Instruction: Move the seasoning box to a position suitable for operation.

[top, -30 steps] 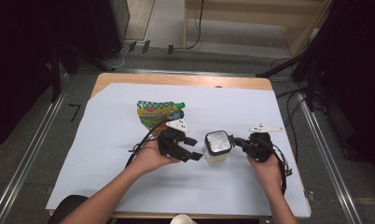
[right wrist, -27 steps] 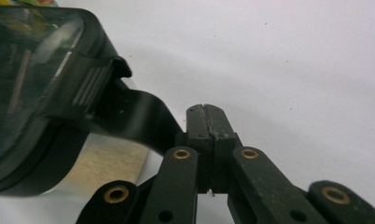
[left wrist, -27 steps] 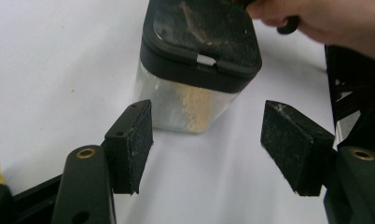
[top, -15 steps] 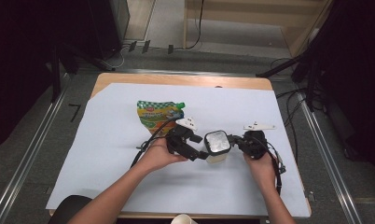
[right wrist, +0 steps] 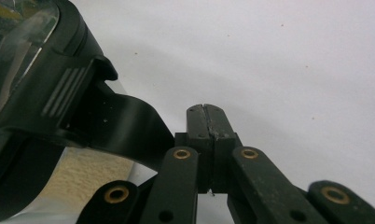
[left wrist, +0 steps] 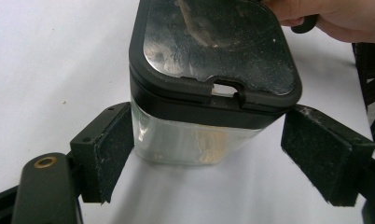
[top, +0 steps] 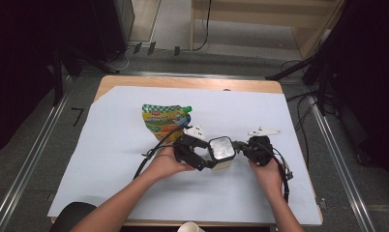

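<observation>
A clear square container [top: 221, 151] with a black-rimmed lid [left wrist: 213, 46] stands on the white sheet at mid-table; pale powder lies at its bottom. My left gripper [top: 208, 157] [left wrist: 213, 144] straddles its body. The jaws have just been opening: the left pad [left wrist: 112, 156] sits close against the wall, and the right pad [left wrist: 318, 154] stands clear of it. My right gripper [top: 239, 145] [right wrist: 207, 114] is shut with nothing in it, its tip just beside the lid's black latch tab [right wrist: 125, 128] on the container's right side.
A green and yellow spouted pouch [top: 164, 120] lies flat behind the left hand. The white sheet [top: 289, 193] covers most of the wooden table [top: 183, 82]. A cup rim [top: 190, 227] shows at the near edge. Cables trail from both grippers.
The left gripper's jaws have spread wider around the container. The right gripper has edged left, closer to the container's lid. The container has stayed in place.
</observation>
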The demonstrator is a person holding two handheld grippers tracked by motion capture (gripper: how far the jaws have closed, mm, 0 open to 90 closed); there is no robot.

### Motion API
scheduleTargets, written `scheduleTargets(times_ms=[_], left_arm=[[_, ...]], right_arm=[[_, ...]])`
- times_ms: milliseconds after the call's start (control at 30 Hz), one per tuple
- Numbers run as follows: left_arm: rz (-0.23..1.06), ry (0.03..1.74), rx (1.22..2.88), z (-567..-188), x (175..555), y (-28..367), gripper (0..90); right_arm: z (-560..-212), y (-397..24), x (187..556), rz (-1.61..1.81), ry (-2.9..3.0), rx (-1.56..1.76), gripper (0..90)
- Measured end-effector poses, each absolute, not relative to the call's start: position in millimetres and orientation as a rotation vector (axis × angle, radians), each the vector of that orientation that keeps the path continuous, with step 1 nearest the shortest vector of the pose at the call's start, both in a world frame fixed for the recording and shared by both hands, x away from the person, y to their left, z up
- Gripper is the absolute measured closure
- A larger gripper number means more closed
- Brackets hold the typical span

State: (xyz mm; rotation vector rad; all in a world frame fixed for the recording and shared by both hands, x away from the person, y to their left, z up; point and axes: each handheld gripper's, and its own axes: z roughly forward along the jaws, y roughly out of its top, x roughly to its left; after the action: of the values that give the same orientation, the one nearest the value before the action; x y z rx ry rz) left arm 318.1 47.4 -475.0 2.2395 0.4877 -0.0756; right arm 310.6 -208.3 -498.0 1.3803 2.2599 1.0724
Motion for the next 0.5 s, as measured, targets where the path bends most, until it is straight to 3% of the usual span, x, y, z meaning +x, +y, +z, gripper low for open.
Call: scheduleTargets(times_ms=[500], left_arm=[[-0.005,0.439,2.213,-471.8,313.6,44.2,13.9]], right_arm=[[-497.6,-194.1,304.0,1.076,2.283,1.363,90.0]])
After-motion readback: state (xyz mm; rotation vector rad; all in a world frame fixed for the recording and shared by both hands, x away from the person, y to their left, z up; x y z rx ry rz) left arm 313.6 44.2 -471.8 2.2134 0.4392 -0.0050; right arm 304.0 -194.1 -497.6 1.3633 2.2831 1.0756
